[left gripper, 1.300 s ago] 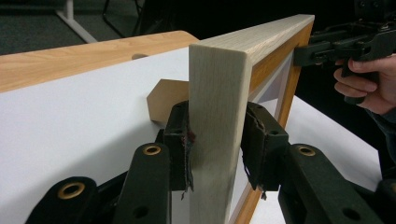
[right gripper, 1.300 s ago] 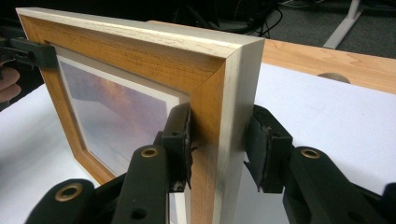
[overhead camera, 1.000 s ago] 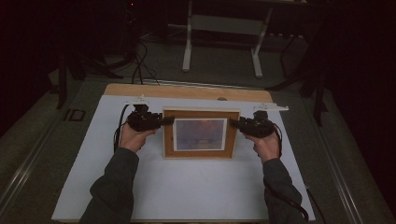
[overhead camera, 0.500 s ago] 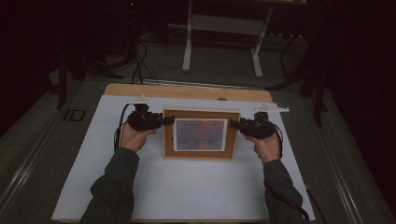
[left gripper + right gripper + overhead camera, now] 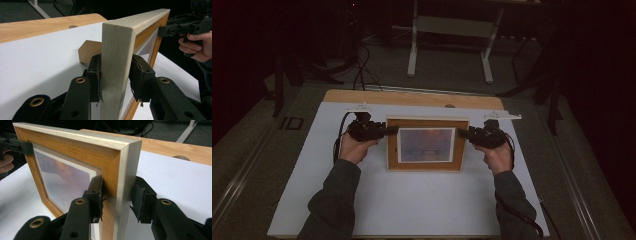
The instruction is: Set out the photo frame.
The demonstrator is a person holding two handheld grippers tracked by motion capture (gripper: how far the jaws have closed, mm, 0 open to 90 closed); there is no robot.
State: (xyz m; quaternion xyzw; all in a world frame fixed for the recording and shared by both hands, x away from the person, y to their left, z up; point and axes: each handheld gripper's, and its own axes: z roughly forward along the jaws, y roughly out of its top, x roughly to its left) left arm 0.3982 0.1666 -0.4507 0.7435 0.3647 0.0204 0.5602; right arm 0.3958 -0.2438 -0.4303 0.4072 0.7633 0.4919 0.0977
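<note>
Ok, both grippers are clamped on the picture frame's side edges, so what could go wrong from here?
1. The left gripper and right gripper each pinch only a narrow strip of the picture frame; uneven hand motion could twist it loose.
2. The frame stands tilted over the white table cover; a slip could drop it flat on its glazed front.
3. A brown stand flap sticks out behind and may catch on the cover.
</note>
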